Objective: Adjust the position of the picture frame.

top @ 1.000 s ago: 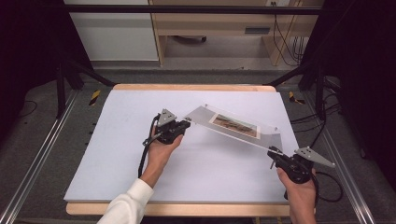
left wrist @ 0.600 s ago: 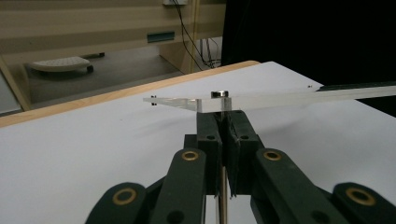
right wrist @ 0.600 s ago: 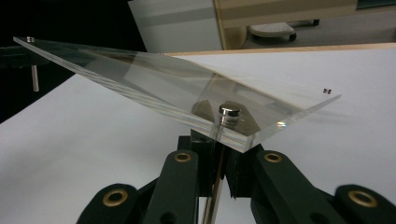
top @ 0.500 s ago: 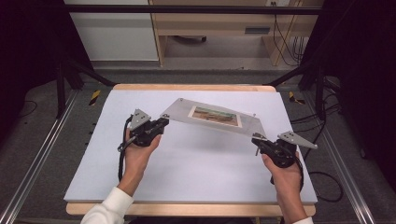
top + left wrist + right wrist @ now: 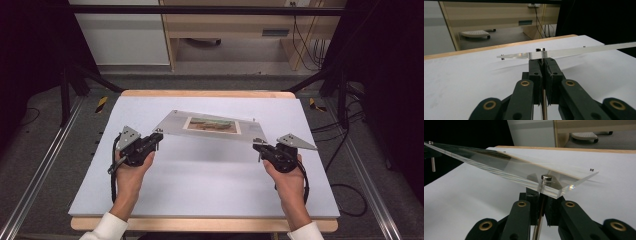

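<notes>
A clear acrylic panel point(image 5: 210, 125) with a landscape picture point(image 5: 211, 124) set in its middle hangs just above the white table top point(image 5: 200, 185). My left gripper point(image 5: 158, 134) is shut on the thin metal pin under the panel's near left corner. In the left gripper view the jaws point(image 5: 543, 62) squeeze that pin point(image 5: 540, 50), with the panel's edge point(image 5: 574, 51) running off to the right. My right gripper point(image 5: 259, 145) is shut on the pin at the near right corner. The right gripper view shows the pin's round cap point(image 5: 546, 178) above the jaws point(image 5: 541, 195) and the panel point(image 5: 506, 167) stretching left.
The white top lies on a wooden table point(image 5: 205, 93). Metal rails point(image 5: 45, 165) run along both sides. A white cabinet point(image 5: 120, 35) and a wooden desk point(image 5: 230, 30) stand behind. Cables point(image 5: 345, 195) trail on the floor at the right.
Both hands have carried the panel to the left. The panel has swung from a slant to lie nearly straight across the table.
</notes>
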A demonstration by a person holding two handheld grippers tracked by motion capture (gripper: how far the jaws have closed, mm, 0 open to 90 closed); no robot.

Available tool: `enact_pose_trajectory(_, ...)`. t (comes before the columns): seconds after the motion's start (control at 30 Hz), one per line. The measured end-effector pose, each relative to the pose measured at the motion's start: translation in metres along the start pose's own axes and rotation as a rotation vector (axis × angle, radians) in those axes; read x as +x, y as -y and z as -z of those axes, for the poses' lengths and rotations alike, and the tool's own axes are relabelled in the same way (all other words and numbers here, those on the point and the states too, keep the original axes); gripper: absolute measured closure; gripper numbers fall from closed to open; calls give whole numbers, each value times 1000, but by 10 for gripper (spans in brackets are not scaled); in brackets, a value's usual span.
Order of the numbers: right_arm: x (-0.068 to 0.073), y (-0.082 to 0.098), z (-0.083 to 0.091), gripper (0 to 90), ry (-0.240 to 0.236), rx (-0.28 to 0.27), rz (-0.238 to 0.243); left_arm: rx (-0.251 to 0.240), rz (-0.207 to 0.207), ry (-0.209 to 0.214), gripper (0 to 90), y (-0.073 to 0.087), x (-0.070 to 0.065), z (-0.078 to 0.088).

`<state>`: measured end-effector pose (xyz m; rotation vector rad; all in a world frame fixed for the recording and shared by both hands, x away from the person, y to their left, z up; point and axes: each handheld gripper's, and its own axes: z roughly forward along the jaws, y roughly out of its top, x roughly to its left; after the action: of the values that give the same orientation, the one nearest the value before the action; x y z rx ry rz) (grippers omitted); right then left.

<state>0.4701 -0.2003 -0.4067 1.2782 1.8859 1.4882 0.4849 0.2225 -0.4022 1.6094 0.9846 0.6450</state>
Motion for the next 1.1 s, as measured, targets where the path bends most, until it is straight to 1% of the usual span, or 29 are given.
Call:
enact_pose_trajectory(0.13, 3, -1, -6, 833, -5, 6, 7, 0, 15, -13, 840, 7, 5, 5)
enact_pose_trajectory(0.2, 4, 0, -10, 833, -8, 11, 8, 2, 15, -18, 839, 9, 7, 6)
enact_pose_trajectory(0.43, 4, 0, -22, 834, -16, 18, 12, -2, 22, -36, 838, 14, 10, 9)
enact_pose_trajectory(0.53, 3, 0, -25, 834, -15, 20, 19, 0, 26, -41, 838, 17, 11, 10)
enact_pose_trajectory(0.67, 1, 2, -29, 834, -17, 23, 13, -1, 29, -44, 836, 19, 11, 8)
enact_pose_trajectory(0.93, -8, 3, -41, 837, -16, 23, 7, 0, 37, -57, 835, 25, 14, -1)
enact_pose_trajectory(1.03, -8, 2, -43, 837, -14, 26, 12, 6, 39, -57, 835, 27, 14, -1)
enact_pose_trajectory(1.1, -8, 4, -42, 838, -11, 27, 12, 17, 32, -56, 834, 29, 13, 0)
